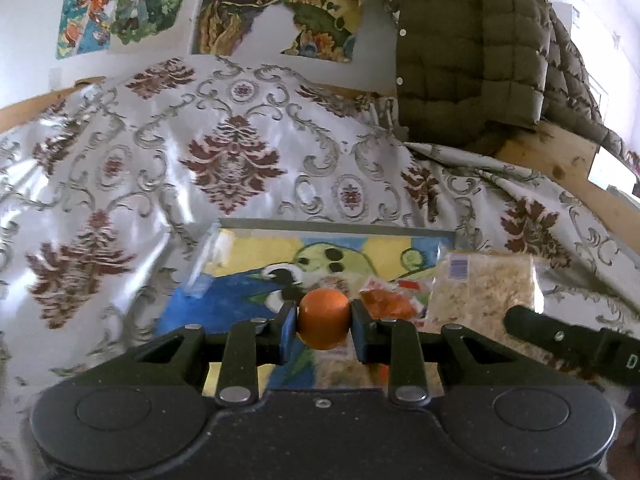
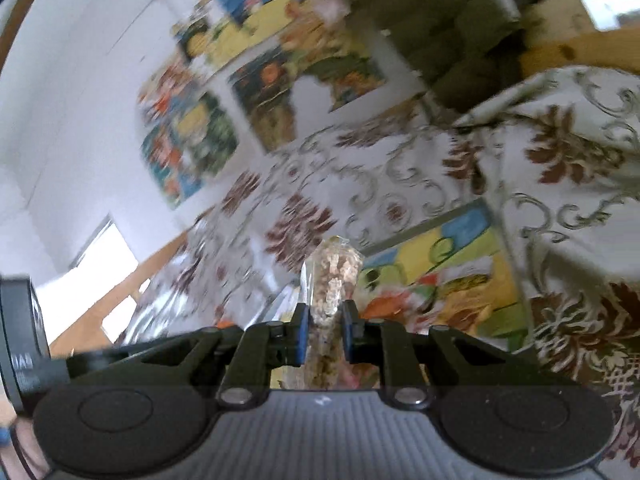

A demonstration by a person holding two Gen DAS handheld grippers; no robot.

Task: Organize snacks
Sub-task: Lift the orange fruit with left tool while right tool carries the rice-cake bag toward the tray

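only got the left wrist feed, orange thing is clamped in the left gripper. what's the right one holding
Observer: The right gripper is shut on a clear bag of pale crunchy pieces.
Operator: is the bag flat or upright
Observer: It stands on edge between the blue pads, its top sticking out past them.
Operator: where is it over
Observer: It is near the painted tray, which from this side shows orange packets inside. The right view is motion-blurred, so I cannot place it more exactly.
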